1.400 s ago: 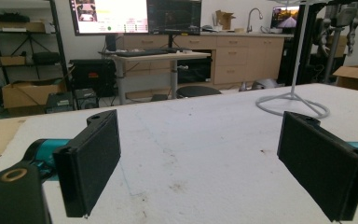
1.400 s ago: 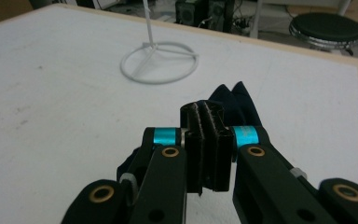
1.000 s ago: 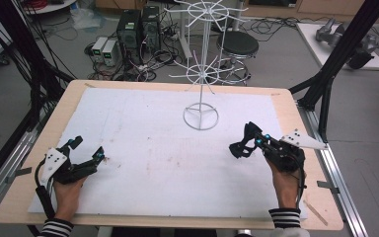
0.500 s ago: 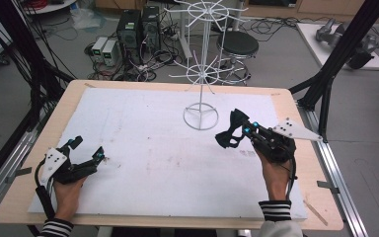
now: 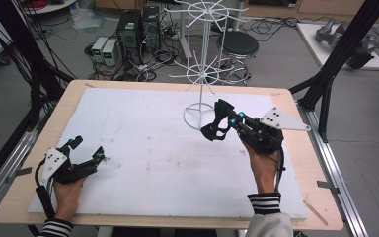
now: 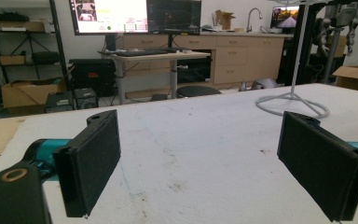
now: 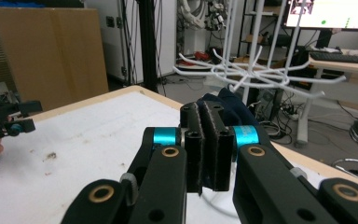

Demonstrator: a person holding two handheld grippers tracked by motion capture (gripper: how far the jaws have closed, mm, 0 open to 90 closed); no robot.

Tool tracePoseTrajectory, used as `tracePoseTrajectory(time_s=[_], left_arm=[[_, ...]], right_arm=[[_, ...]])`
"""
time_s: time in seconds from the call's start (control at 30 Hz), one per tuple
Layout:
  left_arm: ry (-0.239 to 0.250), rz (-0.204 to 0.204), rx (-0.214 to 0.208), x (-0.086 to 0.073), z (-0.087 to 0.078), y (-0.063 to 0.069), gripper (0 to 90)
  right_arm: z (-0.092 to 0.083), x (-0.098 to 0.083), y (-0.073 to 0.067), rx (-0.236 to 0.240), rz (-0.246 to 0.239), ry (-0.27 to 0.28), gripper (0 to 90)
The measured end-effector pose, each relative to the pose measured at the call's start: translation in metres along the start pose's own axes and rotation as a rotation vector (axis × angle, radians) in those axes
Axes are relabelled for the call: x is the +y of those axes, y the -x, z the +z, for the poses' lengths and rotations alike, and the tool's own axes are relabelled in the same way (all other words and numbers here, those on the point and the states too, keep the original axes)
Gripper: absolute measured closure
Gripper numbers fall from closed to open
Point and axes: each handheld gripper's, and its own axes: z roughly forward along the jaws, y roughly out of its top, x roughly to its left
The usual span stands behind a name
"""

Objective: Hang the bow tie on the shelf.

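Note:
A white wire rack [image 5: 203, 74] stands on a ring base [image 5: 190, 118] at the back middle of the white board. My right gripper [image 5: 222, 112] is held just right of that base, shut on a dark blue piece of cloth [image 5: 213, 131] that hangs from its jaws. In the right gripper view the cloth [image 7: 228, 100] sticks out past the closed gripper [image 7: 208, 140], with the rack's lower arms [image 7: 256, 77] just behind it. My left gripper [image 5: 86, 148] rests open at the front left with nothing between its pads [image 6: 93, 163]. The rack base [image 6: 291, 100] lies far off from it.
A white foam board [image 5: 143, 148] covers the wooden table [image 5: 296, 148]. Black frame posts [image 5: 335, 54] rise at the right and left edges. Computers, cables and a stool [image 5: 239, 44] stand on the floor behind the table.
My right gripper has carried the dark cloth left and away from the person, up to the rack's base. The left gripper has stayed where it was.

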Motion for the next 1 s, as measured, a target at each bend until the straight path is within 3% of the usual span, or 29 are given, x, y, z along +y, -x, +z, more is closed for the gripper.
tracePoseTrajectory(time_s=[0.43,1.0], left_arm=[[-0.001,-0.002,0.000,0.000,0.000,0.000,13.6],[-0.002,-0.001,0.000,0.000,0.000,0.000,13.6]], right_arm=[[0.021,0.020,-0.012,0.039,-0.021,0.024,87.0],[0.068,0.040,-0.027,0.099,-0.027,0.030,87.0]])
